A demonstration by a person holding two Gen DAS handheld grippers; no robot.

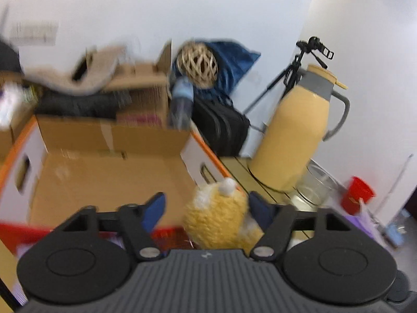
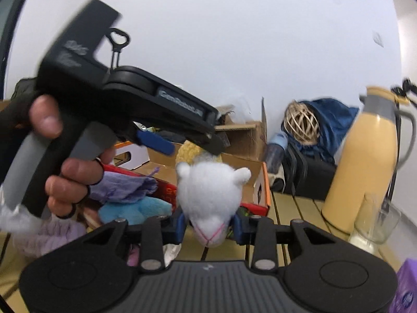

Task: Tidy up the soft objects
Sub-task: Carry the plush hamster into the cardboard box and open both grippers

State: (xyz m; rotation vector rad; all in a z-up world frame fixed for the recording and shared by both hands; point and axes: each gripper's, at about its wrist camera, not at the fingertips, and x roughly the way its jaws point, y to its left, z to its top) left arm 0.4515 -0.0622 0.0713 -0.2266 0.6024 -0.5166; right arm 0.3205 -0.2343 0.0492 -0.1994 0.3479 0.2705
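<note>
An open cardboard box (image 1: pixel 104 182) with an orange rim fills the left wrist view. My left gripper (image 1: pixel 207 200) hovers at its near right corner. A fuzzy yellow plush (image 1: pixel 216 219) sits between its blue pads and leans on the right pad, with a clear gap to the left pad. My right gripper (image 2: pixel 209 224) is shut on a white plush animal (image 2: pixel 208 193) with pink stitching, held face down over the slatted table (image 2: pixel 299 208). In the right wrist view a hand (image 2: pixel 70 180) holds the left gripper (image 2: pixel 187 143) over the box (image 2: pixel 258 172), and the yellow plush (image 2: pixel 190 151) shows behind it.
A blue plush (image 2: pixel 138 208), a purple cloth (image 2: pixel 125 187) and a lavender fluffy toy (image 2: pixel 49 234) lie at the left. A yellow thermos jug (image 1: pixel 299 130), a glass jar (image 1: pixel 312 185) and a red cup (image 1: pixel 357 193) stand to the right. Behind are a black bag (image 1: pixel 221 127), a wicker ball (image 1: pixel 198 65) and a tripod (image 1: pixel 299 65).
</note>
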